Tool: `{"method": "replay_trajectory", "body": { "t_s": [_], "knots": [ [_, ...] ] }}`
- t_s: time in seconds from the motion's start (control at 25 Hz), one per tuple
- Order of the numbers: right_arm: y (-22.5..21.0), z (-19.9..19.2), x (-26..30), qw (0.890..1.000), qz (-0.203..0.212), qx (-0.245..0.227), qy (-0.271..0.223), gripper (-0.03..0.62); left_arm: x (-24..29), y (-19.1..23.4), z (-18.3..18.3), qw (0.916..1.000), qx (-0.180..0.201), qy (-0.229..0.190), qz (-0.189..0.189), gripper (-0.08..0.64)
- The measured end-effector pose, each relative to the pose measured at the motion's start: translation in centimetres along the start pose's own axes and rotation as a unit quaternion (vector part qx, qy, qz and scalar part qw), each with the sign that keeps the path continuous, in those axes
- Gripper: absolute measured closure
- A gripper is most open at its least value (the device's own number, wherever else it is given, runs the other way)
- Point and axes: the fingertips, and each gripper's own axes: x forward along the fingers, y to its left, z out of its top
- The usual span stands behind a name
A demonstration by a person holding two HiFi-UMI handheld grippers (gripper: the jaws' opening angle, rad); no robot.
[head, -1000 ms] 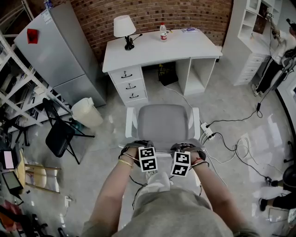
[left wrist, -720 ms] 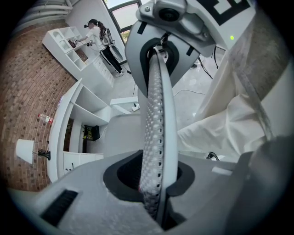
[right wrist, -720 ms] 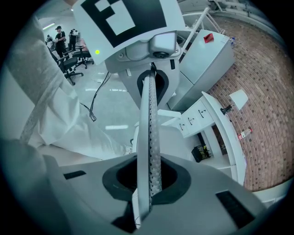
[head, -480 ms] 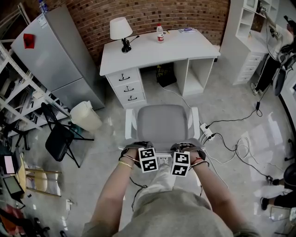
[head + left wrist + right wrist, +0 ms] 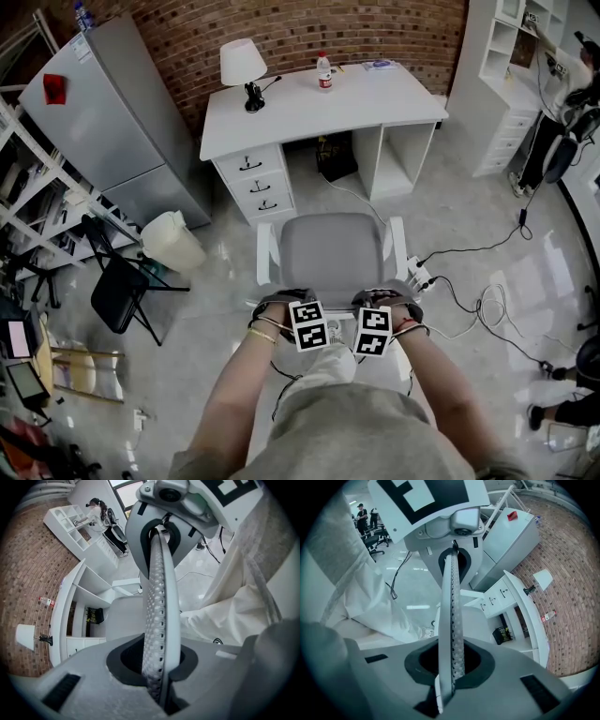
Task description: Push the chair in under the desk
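1. Toward 12 o'clock, the grey chair [image 5: 330,246] faces the white desk [image 5: 375,94] and its kneehole [image 5: 305,159]; bare floor [image 5: 323,199] lies between (power strip [image 5: 419,272] at 3 o'clock).
2. Having just been closing, the left gripper [image 5: 159,611] has its jaws meeting on nothing; the right gripper [image 5: 452,620] likewise has its jaws together, both at the backrest [image 5: 333,298] top edge.

You have rolled the chair [image 5: 328,248] nearer the desk [image 5: 375,94]. The strip of floor [image 5: 305,199] between the seat's front edge and the desk's drawers [image 5: 258,183] has all but closed, and the seat front now lies about level with the foot of those drawers. Your left gripper [image 5: 158,667] and right gripper [image 5: 449,667], at the chair's back, have gone toward the desk with it. The left gripper's jaws have just been closing; nothing shows between them.
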Motion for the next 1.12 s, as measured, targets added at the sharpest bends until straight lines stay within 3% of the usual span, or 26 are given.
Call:
{"method": "replay_trajectory", "body": {
  "t_s": [1.12],
  "knots": [
    [-8.2, -2.5, 2.8, 1.0, -0.013, -0.001, 0.015, 0.564, 2.6, 8.2, 1.2, 1.0, 0.003, 0.006, -0.007, 0.517]
  ]
}}
